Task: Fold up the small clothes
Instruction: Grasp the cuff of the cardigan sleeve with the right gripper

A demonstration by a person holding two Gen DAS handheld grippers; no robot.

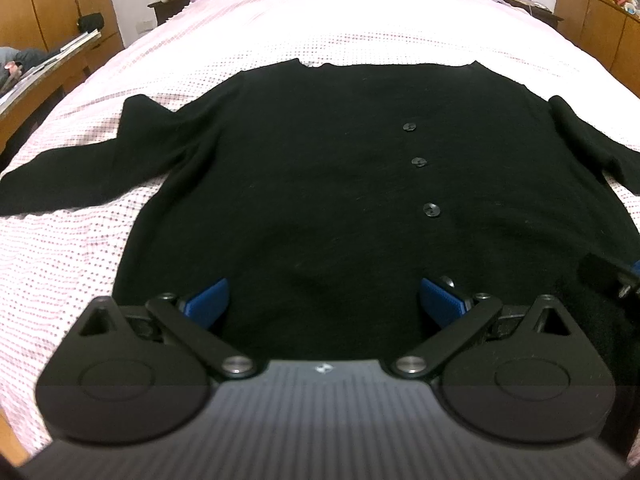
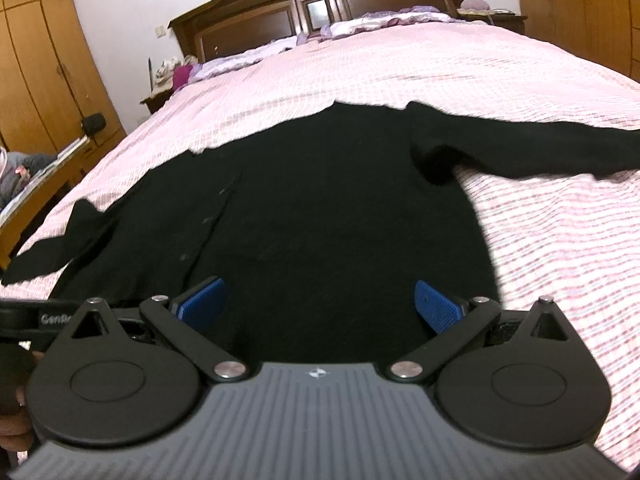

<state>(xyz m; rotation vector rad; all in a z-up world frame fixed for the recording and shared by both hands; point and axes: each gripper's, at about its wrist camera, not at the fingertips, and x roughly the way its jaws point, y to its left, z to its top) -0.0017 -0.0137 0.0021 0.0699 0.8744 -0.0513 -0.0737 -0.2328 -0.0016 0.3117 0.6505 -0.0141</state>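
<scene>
Both tongs, left tongs (image 1: 324, 300) and right tongs (image 2: 322, 300), gape released over black cardigan (image 1: 320, 184) on bed (image 1: 280, 40).

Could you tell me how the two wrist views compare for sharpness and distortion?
Left wrist view: fairly sharp, the black cardigan shows crisp buttons; strong fisheye bows the bed. Right wrist view: softer, motion-smeared, the cardigan a featureless dark mass, buttons barely visible.
</scene>
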